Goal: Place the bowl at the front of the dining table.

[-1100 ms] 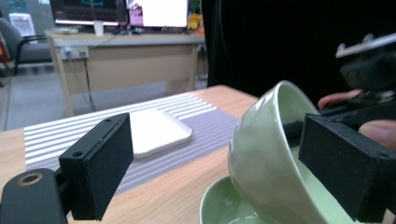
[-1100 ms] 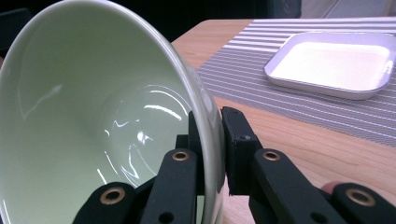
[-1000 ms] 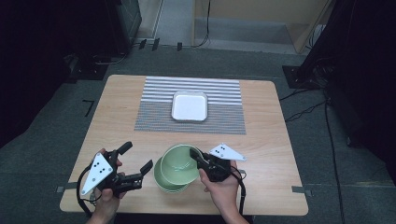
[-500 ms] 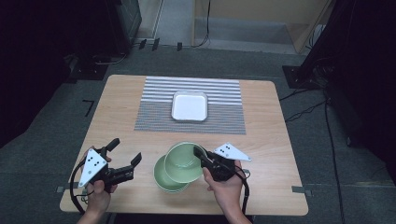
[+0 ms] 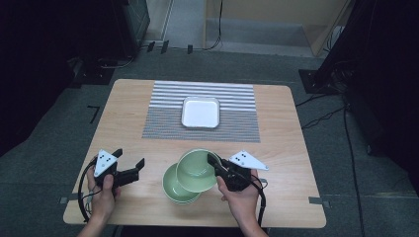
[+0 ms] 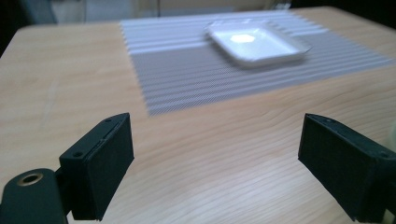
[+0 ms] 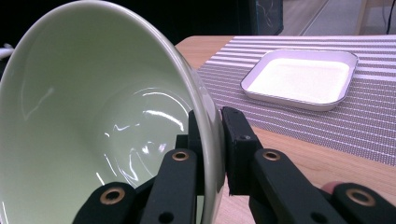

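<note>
Two pale green bowls are near the table's front edge. The lower bowl [image 5: 174, 191] rests on the wood. The upper bowl [image 5: 195, 171] [image 7: 93, 116] is tilted and raised off the lower one, its open side turned partly up. My right gripper [image 5: 214, 162] [image 7: 209, 135] is shut on that upper bowl's rim, one jaw inside and one outside. My left gripper [image 5: 129, 159] [image 6: 219, 163] is low over the table to the left of the bowls, open, with bare wood between its pads [image 6: 102, 168].
A white rectangular tray [image 5: 200, 112] [image 6: 257, 42] [image 7: 301, 79] sits on a grey striped mat [image 5: 163, 121] [image 6: 187, 74] [image 7: 373, 135] at the middle back of the wooden table [image 5: 291, 148]. Dark floor and equipment stands surround the table.
My left gripper has drawn away to the left from the bowls and sunk toward the table. The upper bowl has tipped up and come off the lower one in my right gripper.
</note>
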A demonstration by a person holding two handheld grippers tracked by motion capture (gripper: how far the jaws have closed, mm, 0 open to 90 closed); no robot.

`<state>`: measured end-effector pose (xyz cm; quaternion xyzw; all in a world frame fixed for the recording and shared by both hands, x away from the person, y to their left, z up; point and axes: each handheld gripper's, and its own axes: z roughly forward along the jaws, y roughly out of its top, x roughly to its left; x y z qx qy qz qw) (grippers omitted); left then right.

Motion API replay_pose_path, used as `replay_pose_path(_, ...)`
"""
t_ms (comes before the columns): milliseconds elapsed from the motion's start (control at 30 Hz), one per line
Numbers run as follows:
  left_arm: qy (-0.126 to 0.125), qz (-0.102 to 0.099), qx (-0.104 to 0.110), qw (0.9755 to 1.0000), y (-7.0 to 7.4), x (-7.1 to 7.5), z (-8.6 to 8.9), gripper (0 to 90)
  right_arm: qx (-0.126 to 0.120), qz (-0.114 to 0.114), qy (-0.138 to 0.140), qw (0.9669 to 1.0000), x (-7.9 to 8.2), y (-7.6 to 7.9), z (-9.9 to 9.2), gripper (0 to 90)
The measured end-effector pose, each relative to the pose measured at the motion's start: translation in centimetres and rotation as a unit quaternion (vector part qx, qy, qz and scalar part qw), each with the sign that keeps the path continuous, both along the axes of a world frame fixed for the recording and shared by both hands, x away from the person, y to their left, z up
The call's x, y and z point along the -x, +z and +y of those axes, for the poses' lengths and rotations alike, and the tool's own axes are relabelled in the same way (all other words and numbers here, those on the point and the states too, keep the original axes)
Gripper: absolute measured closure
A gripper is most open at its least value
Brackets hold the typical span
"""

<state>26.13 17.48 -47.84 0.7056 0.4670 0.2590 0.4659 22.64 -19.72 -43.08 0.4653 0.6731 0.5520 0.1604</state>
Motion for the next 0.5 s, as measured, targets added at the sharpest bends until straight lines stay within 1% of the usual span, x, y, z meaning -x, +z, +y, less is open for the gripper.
replay_pose_path(133,0.015,0.018,-0.003,0.9997,-0.9,-0.6,0.8,10.2,0.0,-0.002,-0.003,1.0,-0.1,0.1,-0.1,83.6)
replay_pose_path(200,0.02,0.025,-0.01,0.9994,-1.2,-0.8,1.0,10.5,0.001,-0.001,-0.004,1.0,-0.1,0.1,-0.1,83.6)
replay_pose_path(233,0.029,0.03,-0.019,0.9989,-1.4,-1.0,1.0,12.4,0.002,-0.003,-0.005,1.0,-0.2,0.1,-0.2,83.6)
replay_pose_path(267,0.032,0.035,-0.026,0.9986,-1.6,-1.1,1.0,13.2,0.001,-0.004,-0.007,1.0,-0.2,0.1,-0.2,83.6)
replay_pose_path(333,0.037,0.047,-0.033,0.9976,-2.0,-1.3,1.0,13.2,0.001,-0.004,-0.009,0.9999,-0.3,0.2,-0.3,83.6)
replay_pose_path(367,0.041,0.057,-0.037,0.9968,-2.2,-1.4,1.0,13.3,0.002,-0.005,-0.011,0.9999,-0.4,0.2,-0.4,83.6)
replay_pose_path(500,0.05,0.079,-0.043,0.9947,-2.9,-1.8,1.1,13.3,0.001,-0.008,-0.021,0.9998,-0.7,0.4,-0.8,83.6)
